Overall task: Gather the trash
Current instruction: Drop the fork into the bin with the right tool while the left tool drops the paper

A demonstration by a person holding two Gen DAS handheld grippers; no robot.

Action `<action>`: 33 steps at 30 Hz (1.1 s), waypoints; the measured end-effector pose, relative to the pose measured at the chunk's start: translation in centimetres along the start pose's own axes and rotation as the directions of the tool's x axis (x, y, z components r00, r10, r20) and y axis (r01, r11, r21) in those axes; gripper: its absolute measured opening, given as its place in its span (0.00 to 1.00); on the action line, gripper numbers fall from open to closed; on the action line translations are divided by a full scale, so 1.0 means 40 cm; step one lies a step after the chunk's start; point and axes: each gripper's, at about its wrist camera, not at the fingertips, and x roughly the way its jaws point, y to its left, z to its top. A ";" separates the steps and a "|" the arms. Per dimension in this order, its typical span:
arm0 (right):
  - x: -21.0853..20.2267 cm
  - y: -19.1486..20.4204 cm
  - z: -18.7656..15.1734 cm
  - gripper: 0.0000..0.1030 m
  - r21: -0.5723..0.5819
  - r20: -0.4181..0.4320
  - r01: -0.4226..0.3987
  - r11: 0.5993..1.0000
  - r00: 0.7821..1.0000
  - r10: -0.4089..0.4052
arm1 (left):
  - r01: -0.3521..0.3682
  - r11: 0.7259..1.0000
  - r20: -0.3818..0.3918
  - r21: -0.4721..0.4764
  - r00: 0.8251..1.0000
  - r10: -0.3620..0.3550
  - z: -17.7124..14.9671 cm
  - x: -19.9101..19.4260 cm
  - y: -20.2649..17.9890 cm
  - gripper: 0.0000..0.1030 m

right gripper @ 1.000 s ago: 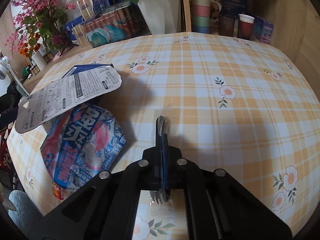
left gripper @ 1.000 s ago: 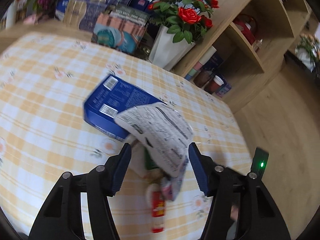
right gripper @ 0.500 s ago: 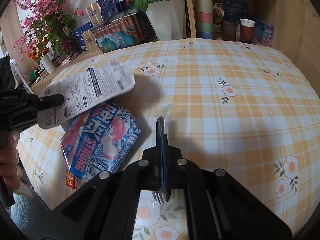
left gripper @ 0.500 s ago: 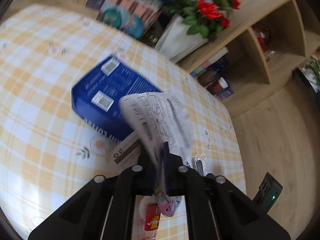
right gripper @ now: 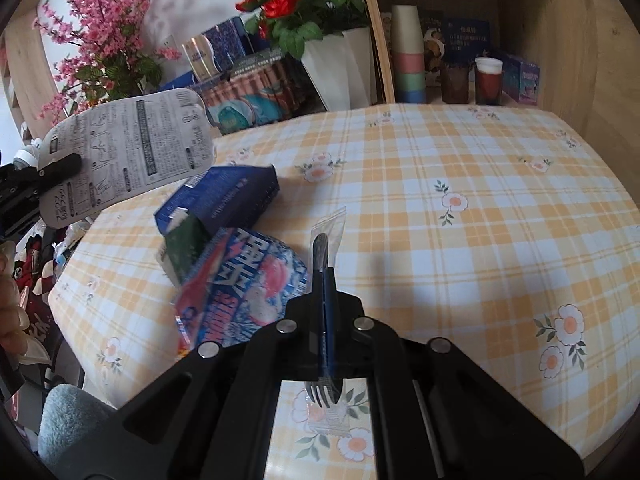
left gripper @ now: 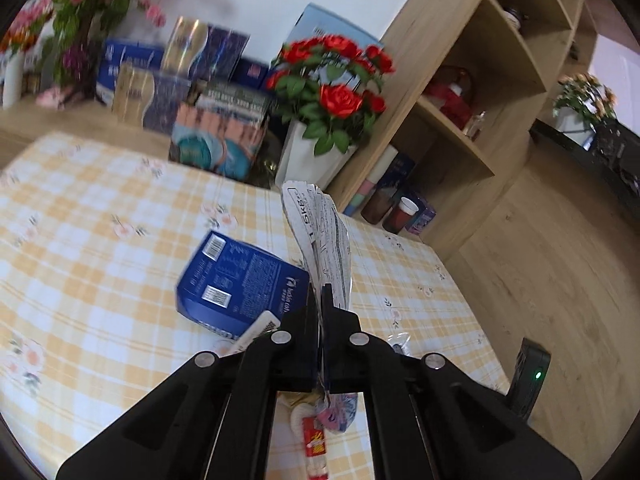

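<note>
Left tool: pressed together on the near edge of a printed card, a flat grey-white packaging sheet. The card stands edge-on above the worktop, clear of everything else; in the right wrist view it hangs at the far left, above the worktop's edge.
Blue box: lies on the worktop just beyond the snack bag, untouched. A small green carton leans between the two.
Snack bag: blue, pink and white, flat on the worktop near its left edge, partly under the carton. Not yet picked up.
Right tool: pinched shut on a wrapped fork, black cutlery in a clear sleeve. The handle end points forward over the worktop and the tines show behind the fingers.
Small items: in the left wrist view a red-and-white packet and a crumpled wrapper show below the left tool; whether they are held or lying down cannot be told.
Progress: two pieces are in hand and lifted. No bin is in view. By the look of it, the box, carton, bag and small packets are left, and the held pieces still need dropping somewhere.
</note>
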 end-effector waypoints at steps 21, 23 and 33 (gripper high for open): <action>-0.230 0.183 -0.111 0.05 -0.102 0.049 -0.119 0.988 0.991 0.124 | -0.023 1.000 0.015 0.020 1.000 0.023 -0.152 -0.369 0.024 0.02; -0.253 0.203 -0.133 0.05 -0.124 0.040 -0.129 0.984 0.990 0.134 | -0.024 0.999 0.018 0.025 1.000 0.024 -0.168 -0.400 0.023 0.02; -0.318 0.285 -0.227 0.05 -0.192 0.000 -0.170 0.967 0.985 0.173 | -0.043 0.998 0.013 0.051 0.999 0.042 -0.269 -0.544 0.022 0.02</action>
